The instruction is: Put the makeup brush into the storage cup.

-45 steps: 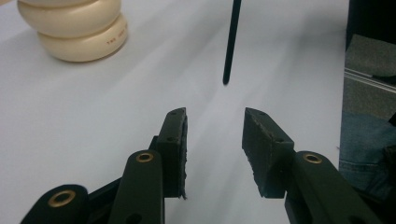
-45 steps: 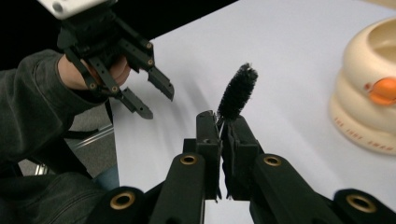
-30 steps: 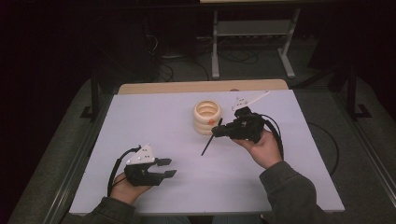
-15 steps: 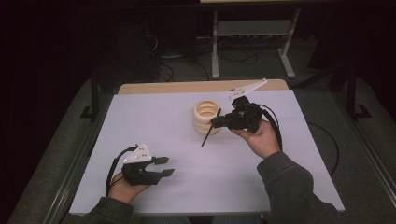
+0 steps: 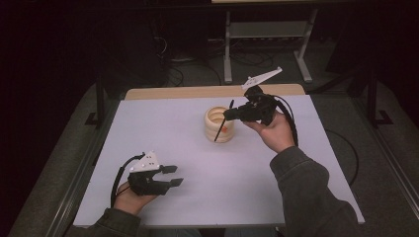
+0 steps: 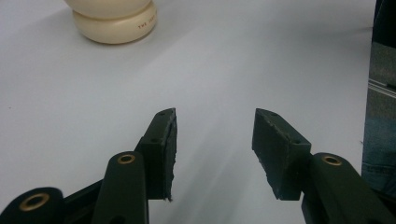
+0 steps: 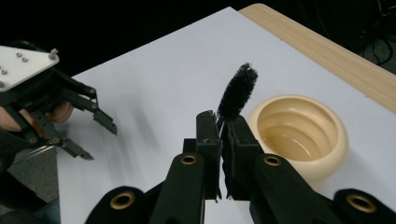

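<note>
right gripper [image 5: 231, 114] fingers clenched on black brush [image 7: 237, 91], raised beside cream pot [image 5: 219, 124] on desk [image 5: 163, 128]. left gripper [image 6: 212, 149] released, idle. risk: thin brush pivots or slips in the grip, or knocks the unbraced pot.

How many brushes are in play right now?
1: a black brush clamped in the right gripper, beside the cream cup. The cup's inside isn't fully visible.

The cream pot [image 7: 299, 135] looks glossy, smooth ceramic; the black brush [image 7: 237, 93] is bristly; the desk [image 5: 163, 128] cover matt white, its far edge wood.
</note>
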`<action>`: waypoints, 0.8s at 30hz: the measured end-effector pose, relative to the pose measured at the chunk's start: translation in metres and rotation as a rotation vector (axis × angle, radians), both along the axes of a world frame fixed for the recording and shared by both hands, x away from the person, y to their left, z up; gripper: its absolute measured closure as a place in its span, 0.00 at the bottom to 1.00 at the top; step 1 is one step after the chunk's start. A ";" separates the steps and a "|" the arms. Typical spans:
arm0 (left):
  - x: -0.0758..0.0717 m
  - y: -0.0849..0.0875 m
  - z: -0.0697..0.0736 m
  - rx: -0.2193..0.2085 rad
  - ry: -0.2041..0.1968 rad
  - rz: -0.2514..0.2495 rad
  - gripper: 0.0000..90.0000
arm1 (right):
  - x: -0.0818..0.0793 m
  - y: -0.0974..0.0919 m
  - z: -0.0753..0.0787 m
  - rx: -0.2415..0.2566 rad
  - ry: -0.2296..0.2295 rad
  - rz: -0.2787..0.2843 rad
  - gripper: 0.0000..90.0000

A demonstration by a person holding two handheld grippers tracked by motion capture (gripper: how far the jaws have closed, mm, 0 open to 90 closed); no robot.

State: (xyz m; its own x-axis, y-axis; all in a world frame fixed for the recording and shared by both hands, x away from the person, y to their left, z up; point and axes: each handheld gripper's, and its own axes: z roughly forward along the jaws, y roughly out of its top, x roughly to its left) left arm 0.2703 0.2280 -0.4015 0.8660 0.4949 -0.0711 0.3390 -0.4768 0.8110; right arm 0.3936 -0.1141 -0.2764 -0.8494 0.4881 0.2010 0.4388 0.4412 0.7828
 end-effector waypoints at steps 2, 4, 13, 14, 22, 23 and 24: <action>0.000 0.000 0.000 -0.005 0.003 0.006 0.55 | 0.004 0.000 0.002 0.000 -0.001 -0.006 0.94; 0.001 0.001 0.000 -0.009 -0.002 0.005 0.55 | 0.009 0.000 0.005 -0.008 0.000 -0.019 0.94; 0.002 0.004 0.001 0.002 -0.009 0.001 0.55 | 0.023 -0.001 0.014 -0.018 -0.009 -0.051 0.94; 0.002 0.004 0.001 0.002 -0.009 0.001 0.55 | 0.023 -0.001 0.014 -0.018 -0.009 -0.051 0.94; 0.002 0.005 0.001 -0.002 -0.008 0.002 0.55 | 0.035 -0.004 0.028 -0.023 -0.030 -0.081 0.94; 0.002 0.004 0.001 -0.006 -0.008 0.003 0.55 | 0.036 -0.005 0.029 -0.025 -0.024 -0.090 0.94; 0.002 0.004 0.001 -0.011 -0.006 0.006 0.55 | 0.037 -0.005 0.031 -0.028 -0.023 -0.094 0.94</action>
